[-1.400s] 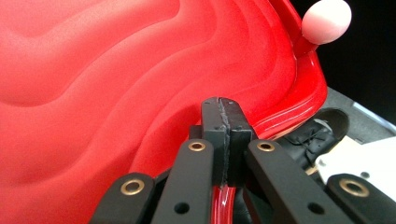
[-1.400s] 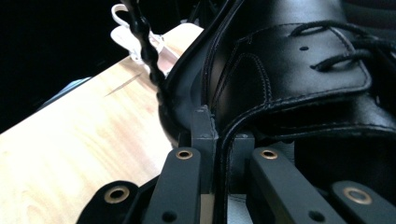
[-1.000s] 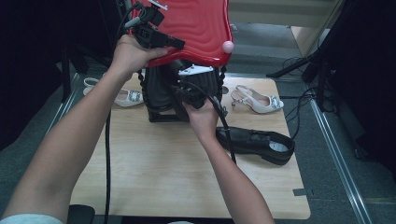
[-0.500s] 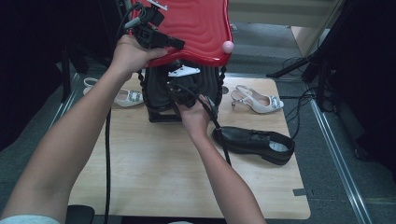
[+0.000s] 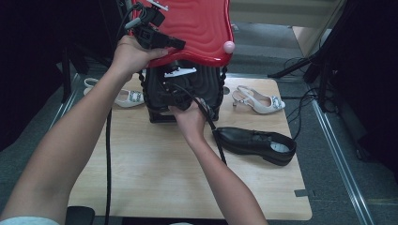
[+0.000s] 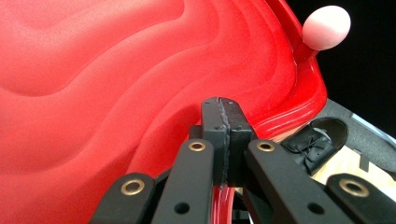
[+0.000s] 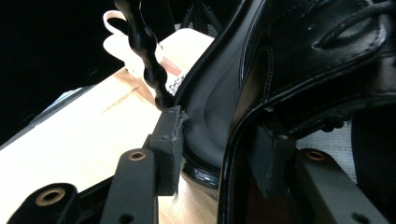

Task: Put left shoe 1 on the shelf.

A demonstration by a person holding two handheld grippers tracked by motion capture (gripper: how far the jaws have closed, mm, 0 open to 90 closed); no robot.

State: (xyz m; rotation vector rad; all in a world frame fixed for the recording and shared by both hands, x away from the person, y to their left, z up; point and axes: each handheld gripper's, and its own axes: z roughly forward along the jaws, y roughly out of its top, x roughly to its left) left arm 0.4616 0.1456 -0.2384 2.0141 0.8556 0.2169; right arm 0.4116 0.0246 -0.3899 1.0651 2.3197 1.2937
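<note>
1. The left claw [image 6: 223, 140] had its jaws pressed together on the lower edge of the red lid [image 6: 116, 79], holding it raised above the black case [image 5: 206, 84]; a pale pink knob [image 6: 326, 28] stood at the lid's corner.
2. The right claw [image 7: 219, 154] was partly spread, its pads on either side of the black case's front wall [image 7: 219, 116], one outside and one inside, touching or nearly touching it.
3. A black shoe [image 7: 327, 56] lay inside the case just beyond that wall.
4. A second black shoe [image 5: 256, 143] lay on the wooden bench [image 5: 155, 183], just right of the right hand [image 5: 190, 119].
5. Pale heeled sandals lay either side of the case: one [image 5: 260, 99] at the right, one [image 5: 124, 96] at the left.
6. Dark floor and cables [image 5: 305, 101] surrounded the bench.
</note>
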